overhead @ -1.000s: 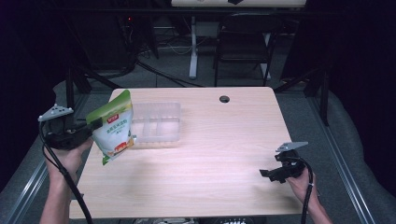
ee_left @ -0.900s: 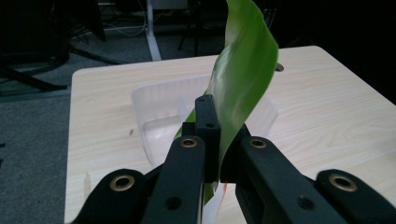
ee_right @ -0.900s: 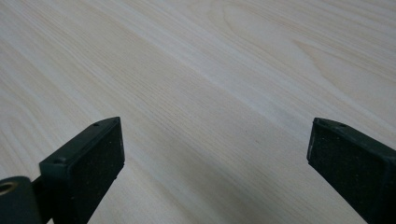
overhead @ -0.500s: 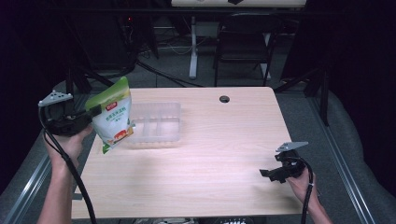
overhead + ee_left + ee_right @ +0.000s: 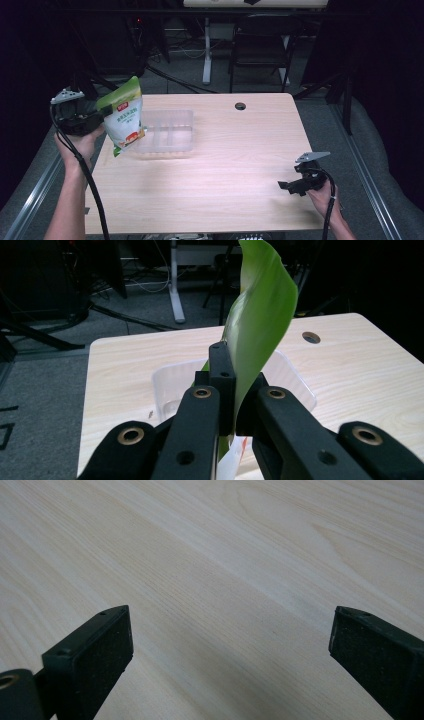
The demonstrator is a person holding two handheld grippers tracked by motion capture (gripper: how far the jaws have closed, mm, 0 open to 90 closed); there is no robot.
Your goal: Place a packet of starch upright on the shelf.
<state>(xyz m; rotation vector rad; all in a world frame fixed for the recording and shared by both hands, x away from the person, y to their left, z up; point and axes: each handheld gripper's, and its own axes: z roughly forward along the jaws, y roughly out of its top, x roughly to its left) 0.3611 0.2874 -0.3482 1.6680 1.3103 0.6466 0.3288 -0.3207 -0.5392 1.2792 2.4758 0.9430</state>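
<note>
I'm pinching the green-and-white plastic snack pouch (image 5: 123, 117) by its top edge with my left gripper (image 5: 227, 390), probably so it's hanging clear above the clear plastic tray (image 5: 167, 132); my right gripper (image 5: 230, 645) is idling wide open with nothing in it.

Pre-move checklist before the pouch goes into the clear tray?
1. Left tongs shut on the pouch at its green top edge: ok.
2. Pouch lifted off the table, hanging at the tray's left end: ok.
3. Clear tray holds nothing visible: ok.
4. Pouch hangs straight: not ok, its top is twisted in the left gripper view.
5. Right tongs open, low over bare wood, well away from the tray: ok.
6. Grip depth enough to hold: cannot tell.
</note>
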